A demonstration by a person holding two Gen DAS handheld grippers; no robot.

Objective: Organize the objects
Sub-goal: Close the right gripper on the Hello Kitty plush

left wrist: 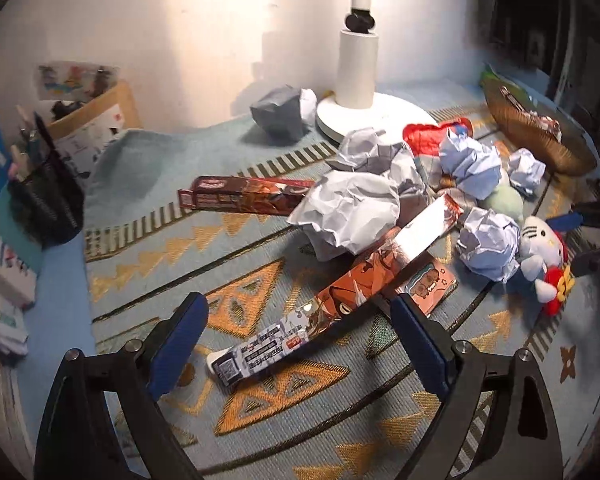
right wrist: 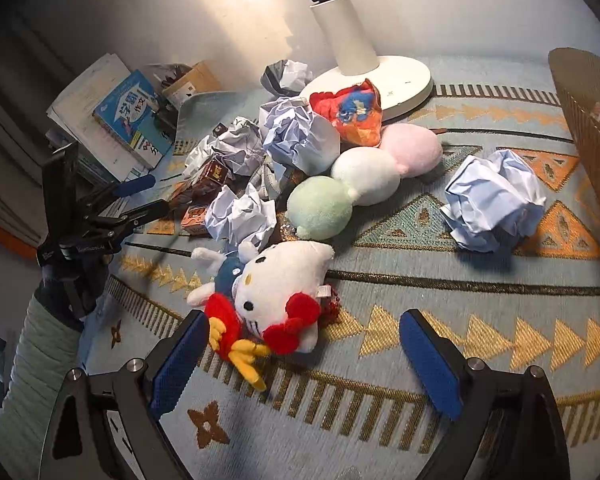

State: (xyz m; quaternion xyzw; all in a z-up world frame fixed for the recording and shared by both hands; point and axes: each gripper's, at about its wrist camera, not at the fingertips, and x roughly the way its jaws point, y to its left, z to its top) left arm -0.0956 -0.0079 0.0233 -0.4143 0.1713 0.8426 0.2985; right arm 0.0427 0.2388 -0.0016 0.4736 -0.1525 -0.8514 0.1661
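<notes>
Both grippers hang over a messy desk (left wrist: pixel 260 248) with a blue and gold patterned cloth on it. The left gripper (left wrist: pixel 298 320) has its jaws wide, and nothing is pinched in them. A long shiny snack box (left wrist: pixel 340 292) lies on the cloth between the two blue pads but does not touch them. Just past it sits a big crumpled paper ball (left wrist: pixel 348 216), and a brown box (left wrist: pixel 244 194) lies to the left of that ball. More paper balls are heaped further right, near the round white lamp base (left wrist: pixel 364 120). A black mesh pen cup (left wrist: pixel 48 204) stands at the far left edge. The right gripper (right wrist: pixel 304 328) also has its jaws wide and holds nothing. A white cat plush (right wrist: pixel 276 296) with red bows lies on its side close to the left pad. Behind it is a soft toy of three balls, green, white and pink (right wrist: pixel 364 176). One paper ball (right wrist: pixel 496 204) sits alone to the right, well apart from the pile. A brown woven basket (right wrist: pixel 588 120) is at the far right edge. Books (right wrist: pixel 128 116) are stacked at the left.
</notes>
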